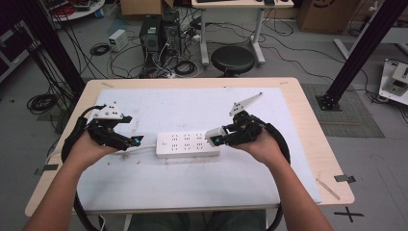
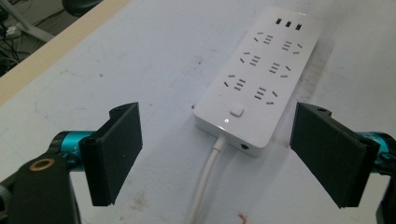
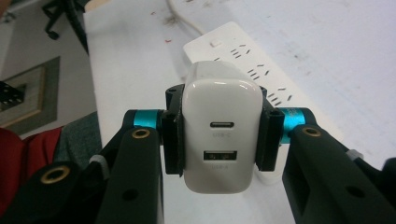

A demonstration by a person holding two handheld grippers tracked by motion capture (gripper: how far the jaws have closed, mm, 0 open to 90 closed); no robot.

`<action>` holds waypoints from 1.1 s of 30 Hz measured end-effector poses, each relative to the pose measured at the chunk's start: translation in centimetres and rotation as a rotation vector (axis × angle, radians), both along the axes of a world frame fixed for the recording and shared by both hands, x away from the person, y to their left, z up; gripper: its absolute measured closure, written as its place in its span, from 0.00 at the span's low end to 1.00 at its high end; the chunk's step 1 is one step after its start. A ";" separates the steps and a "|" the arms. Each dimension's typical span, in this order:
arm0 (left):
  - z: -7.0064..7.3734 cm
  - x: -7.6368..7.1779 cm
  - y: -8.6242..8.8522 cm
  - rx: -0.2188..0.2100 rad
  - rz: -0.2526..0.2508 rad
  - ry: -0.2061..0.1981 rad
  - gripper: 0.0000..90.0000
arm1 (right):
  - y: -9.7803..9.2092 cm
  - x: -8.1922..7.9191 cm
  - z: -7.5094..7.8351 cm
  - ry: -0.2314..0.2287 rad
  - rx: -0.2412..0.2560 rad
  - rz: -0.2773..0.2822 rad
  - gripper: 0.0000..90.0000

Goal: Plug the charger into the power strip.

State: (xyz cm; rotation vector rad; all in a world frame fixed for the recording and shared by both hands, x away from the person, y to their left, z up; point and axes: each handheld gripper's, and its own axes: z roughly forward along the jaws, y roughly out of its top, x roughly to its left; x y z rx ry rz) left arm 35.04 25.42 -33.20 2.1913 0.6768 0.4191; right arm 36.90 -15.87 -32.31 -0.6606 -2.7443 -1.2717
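Facing charger (image 3: 219, 135) ports, right tool (image 3: 218, 140)

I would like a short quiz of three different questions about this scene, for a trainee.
1. True or false: the left tool is closed on the power strip.
2. What does the right tool hold? A) a white USB charger B) a black cable C) nothing
3. Fill in: the power strip's white cable leaves it at the end nearer the ____ tool.

Key
1. False: its jaws stand wide apart, with the strip's switch end ahead between them.
2. A: the charger is clamped between the jaws.
3. Left.
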 end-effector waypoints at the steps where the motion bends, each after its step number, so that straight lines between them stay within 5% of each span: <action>1: 0.0 0.0 0.1 0.005 -0.001 0.005 0.19 | 0.3 0.2 0.2 0.000 -0.008 0.000 0.71; 10: -0.2 -0.2 0.9 0.005 0.017 0.016 0.19 | 3.3 2.3 0.9 -0.030 -0.132 -0.023 0.71; 19: -0.7 -0.5 1.3 0.010 0.033 0.008 0.19 | 5.1 3.9 1.0 -0.080 -0.327 -0.102 0.71; 22: -0.8 -0.5 1.4 0.005 0.034 0.011 0.19 | 5.7 4.0 0.8 -0.123 -0.411 -0.075 0.71; 33: -0.9 -0.9 1.8 0.015 0.036 0.015 0.19 | 6.8 5.7 0.2 -0.075 -0.543 0.103 0.71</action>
